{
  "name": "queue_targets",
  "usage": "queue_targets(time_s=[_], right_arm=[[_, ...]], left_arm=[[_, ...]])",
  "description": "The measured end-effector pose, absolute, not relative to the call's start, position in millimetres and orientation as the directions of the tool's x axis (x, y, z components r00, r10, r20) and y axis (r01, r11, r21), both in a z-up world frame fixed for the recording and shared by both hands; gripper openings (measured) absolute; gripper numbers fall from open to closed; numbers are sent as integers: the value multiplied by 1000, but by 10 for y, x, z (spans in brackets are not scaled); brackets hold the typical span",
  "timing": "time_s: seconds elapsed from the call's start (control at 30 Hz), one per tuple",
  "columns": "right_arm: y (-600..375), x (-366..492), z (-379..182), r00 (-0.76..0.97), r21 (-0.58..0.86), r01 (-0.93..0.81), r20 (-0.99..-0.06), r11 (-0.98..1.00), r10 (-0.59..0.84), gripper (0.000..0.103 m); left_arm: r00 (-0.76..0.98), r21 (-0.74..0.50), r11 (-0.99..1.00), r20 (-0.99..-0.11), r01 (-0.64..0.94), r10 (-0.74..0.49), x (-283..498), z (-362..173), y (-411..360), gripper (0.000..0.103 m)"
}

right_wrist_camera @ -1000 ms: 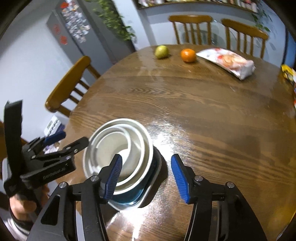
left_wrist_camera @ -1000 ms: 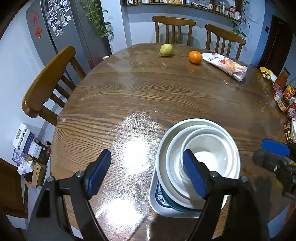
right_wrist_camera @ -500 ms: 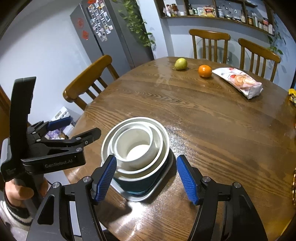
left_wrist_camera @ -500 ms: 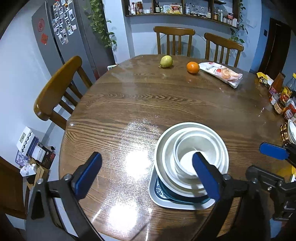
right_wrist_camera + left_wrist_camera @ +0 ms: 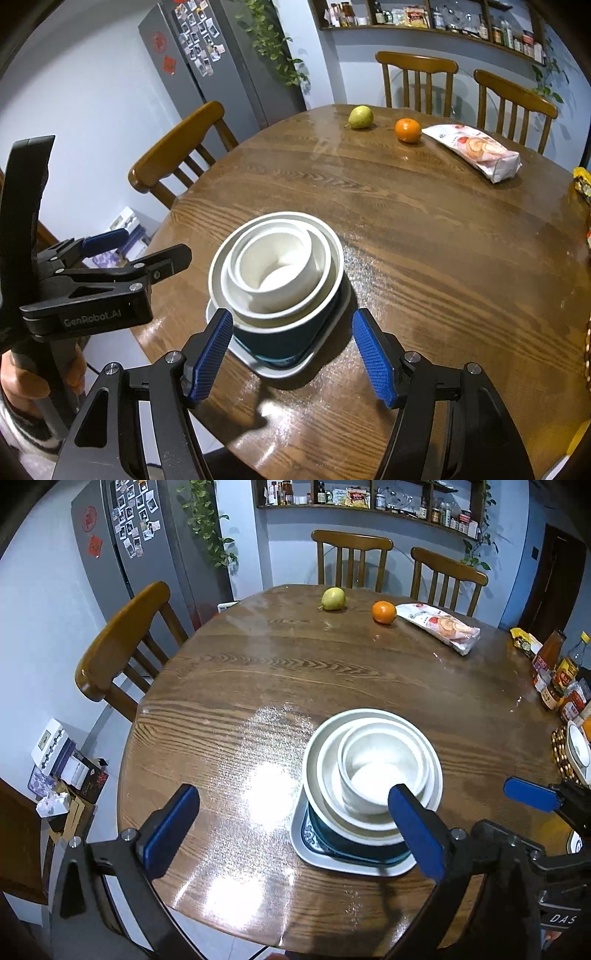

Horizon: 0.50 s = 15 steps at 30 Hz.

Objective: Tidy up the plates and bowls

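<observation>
Near the round wooden table's front edge stands a stack: a white squarish plate (image 5: 321,860) (image 5: 332,314) at the bottom, a dark blue bowl (image 5: 332,834) (image 5: 280,339) on it, and nested white bowls (image 5: 373,764) (image 5: 277,258) on top. My left gripper (image 5: 291,827) hangs open above the table's near edge, left of and nearer than the stack, nothing between its blue pads. My right gripper (image 5: 295,354) is open too, held back from the stack with its pads apart from the dishes. In the right wrist view a hand holds the left gripper (image 5: 136,251) at the far left.
A pear (image 5: 333,599), an orange (image 5: 384,612) and a snack bag (image 5: 439,626) lie at the table's far side. Jars and bottles (image 5: 557,679) crowd the right edge. Wooden chairs (image 5: 122,646) stand around the table; a fridge (image 5: 122,542) is at the back left.
Both grippers pulled back and up from the stack, which now looks smaller and farther. The left jaws opened wider and the right jaws opened a little. The stack stays put.
</observation>
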State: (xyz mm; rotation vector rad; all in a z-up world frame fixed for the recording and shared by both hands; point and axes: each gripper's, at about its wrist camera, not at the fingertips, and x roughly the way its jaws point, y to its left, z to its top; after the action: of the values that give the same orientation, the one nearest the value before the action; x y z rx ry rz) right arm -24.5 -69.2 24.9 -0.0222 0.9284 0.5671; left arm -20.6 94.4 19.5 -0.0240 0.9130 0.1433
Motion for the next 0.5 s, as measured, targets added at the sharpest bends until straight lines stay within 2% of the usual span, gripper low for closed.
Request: queue_targets(time_s=[0.2,0.5], right_arm=[[-687,-315,247,462,220,-472,-763,854,452,68],[-626,-363,238,449,220,-486,-767,846,458,68]], left_arm=[[586,3,993,-807,-119,73,-261,186,952,102],[588,66,988,-798,-139,136,-350,196,933,102]])
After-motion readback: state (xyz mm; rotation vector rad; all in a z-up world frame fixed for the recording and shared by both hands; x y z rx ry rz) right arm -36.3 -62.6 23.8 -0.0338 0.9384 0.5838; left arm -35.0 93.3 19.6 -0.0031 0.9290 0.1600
